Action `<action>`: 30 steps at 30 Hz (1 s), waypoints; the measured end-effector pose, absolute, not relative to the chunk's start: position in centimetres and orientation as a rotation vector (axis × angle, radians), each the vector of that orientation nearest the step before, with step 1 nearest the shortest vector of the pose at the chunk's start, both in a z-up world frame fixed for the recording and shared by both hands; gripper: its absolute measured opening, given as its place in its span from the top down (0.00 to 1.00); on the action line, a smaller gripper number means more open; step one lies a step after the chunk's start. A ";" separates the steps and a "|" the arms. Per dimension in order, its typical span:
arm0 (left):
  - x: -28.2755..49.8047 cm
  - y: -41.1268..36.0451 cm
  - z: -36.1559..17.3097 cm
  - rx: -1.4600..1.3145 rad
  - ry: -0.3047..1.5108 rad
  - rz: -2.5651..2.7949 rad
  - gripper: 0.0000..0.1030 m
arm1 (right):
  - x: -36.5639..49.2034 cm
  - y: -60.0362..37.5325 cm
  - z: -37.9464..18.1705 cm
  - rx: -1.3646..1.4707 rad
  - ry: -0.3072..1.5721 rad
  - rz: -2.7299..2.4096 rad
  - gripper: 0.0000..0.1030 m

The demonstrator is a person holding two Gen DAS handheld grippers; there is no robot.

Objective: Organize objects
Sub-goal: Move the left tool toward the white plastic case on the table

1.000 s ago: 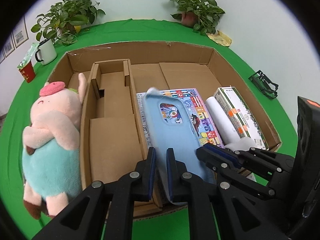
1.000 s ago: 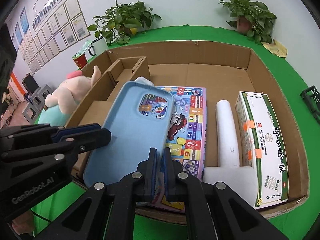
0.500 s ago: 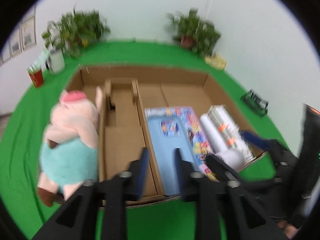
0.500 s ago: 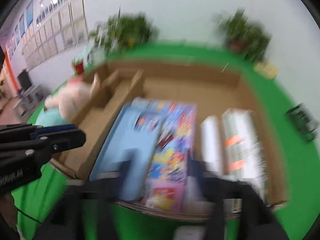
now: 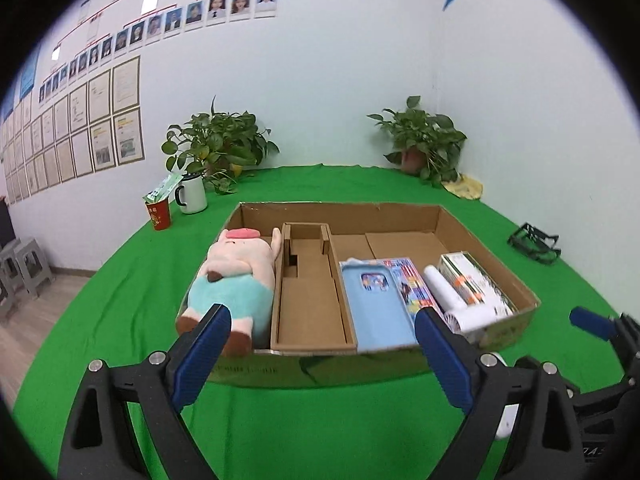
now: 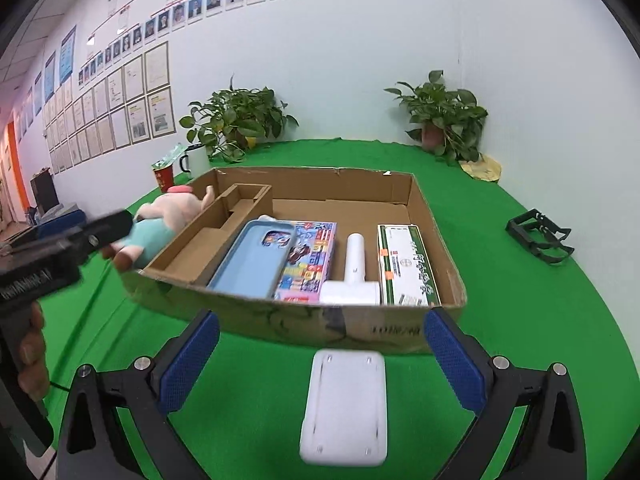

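Note:
A shallow cardboard box [image 5: 524,292] [image 6: 424,208] on the green table holds a light blue phone case [image 5: 376,308] [image 6: 252,260] lying on a colourful booklet [image 5: 412,284] [image 6: 312,256], a white handheld device [image 5: 452,300] [image 6: 354,268], a green-and-white carton [image 5: 476,284] [image 6: 404,264] and a plush pig [image 5: 236,276] [image 6: 160,220]. My left gripper [image 5: 320,356] is open and empty, in front of the box. My right gripper [image 6: 320,364] is open and empty, above a white flat block [image 6: 344,400] on the table.
A cardboard divider insert [image 5: 308,280] sits in the box's left half. Two potted plants [image 5: 216,148] [image 5: 424,140], a white mug [image 5: 192,196] and a red cup [image 5: 158,212] stand at the back. A black clip [image 6: 536,236] lies to the right.
Both grippers let go of the phone case, opened wide and pulled back out of the box. The case now lies flat on the booklet.

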State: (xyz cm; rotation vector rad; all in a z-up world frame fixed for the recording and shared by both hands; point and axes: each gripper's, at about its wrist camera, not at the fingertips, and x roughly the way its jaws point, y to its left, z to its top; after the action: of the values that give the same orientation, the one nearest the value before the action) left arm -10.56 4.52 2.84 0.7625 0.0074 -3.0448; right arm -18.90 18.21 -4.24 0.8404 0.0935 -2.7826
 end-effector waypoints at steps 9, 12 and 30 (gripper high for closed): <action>-7.5 4.2 3.9 0.738 -0.073 -3.070 0.70 | -13.6 18.9 -2.0 0.741 0.119 -2.789 0.00; -7.4 3.4 3.8 0.807 -0.040 -3.103 0.97 | -13.2 19.3 -1.7 0.736 0.126 -2.785 0.01; -6.3 3.2 2.8 0.718 0.018 -3.071 0.16 | -11.8 20.2 -1.1 0.729 0.172 -2.785 0.63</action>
State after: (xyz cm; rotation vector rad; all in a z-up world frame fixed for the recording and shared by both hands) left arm -6.32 3.24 2.82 0.7175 0.0176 -3.0708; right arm -11.83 20.20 -1.14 0.7286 0.1718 -2.7845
